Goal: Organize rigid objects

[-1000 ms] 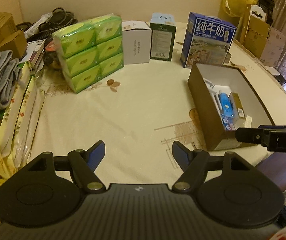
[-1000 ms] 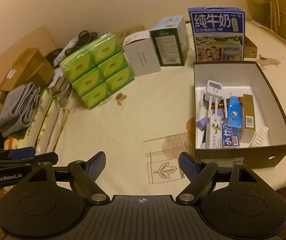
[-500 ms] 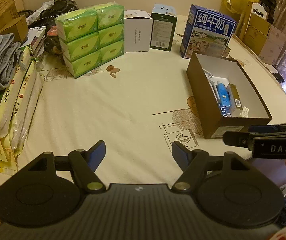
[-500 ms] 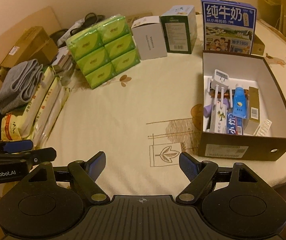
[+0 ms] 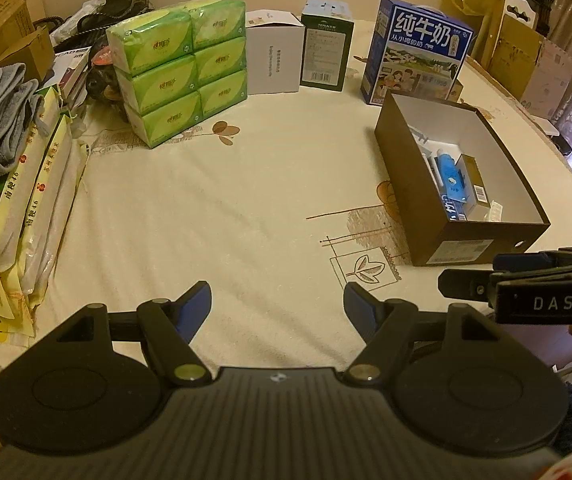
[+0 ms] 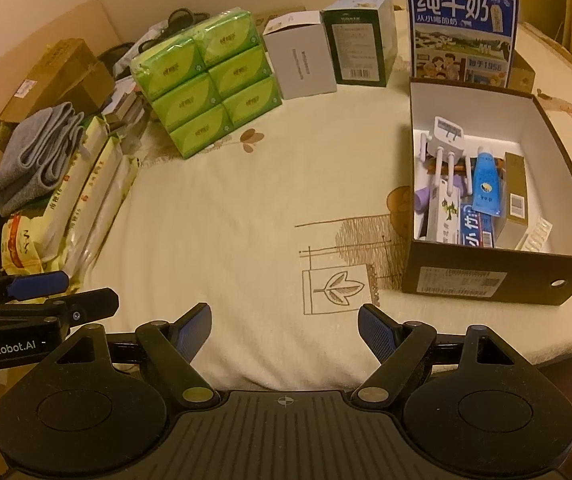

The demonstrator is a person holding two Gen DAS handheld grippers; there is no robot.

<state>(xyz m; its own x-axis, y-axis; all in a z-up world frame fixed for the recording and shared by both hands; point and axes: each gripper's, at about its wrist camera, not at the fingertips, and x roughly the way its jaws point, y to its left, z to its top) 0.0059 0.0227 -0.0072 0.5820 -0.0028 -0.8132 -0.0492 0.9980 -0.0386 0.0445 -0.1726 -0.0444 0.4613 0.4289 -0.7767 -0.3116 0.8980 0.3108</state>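
Observation:
A dark brown open box point(image 6: 497, 276) stands at the right of the table; it also shows in the left wrist view point(image 5: 405, 184). Inside lie a white plug rack point(image 6: 447, 140), a blue tube point(image 6: 485, 190), toothpaste boxes point(image 6: 473, 230), a gold box point(image 6: 515, 200) and a blister strip point(image 6: 535, 232). My left gripper point(image 5: 277, 300) is open and empty above the table's near edge. My right gripper point(image 6: 284, 322) is open and empty, left of the box's near corner. Each gripper shows side-on in the other's view.
Green tissue packs point(image 6: 210, 80), a white box point(image 6: 301, 60), a dark green box point(image 6: 359, 44) and a blue milk carton point(image 6: 461, 32) stand along the back. Stacked packages and a grey towel point(image 6: 34, 156) fill the left edge. Cardboard leans at the far right point(image 5: 525, 52).
Both grippers have drawn back toward the near edge of the table, so the box and the back row look farther away. Both stay open and empty.

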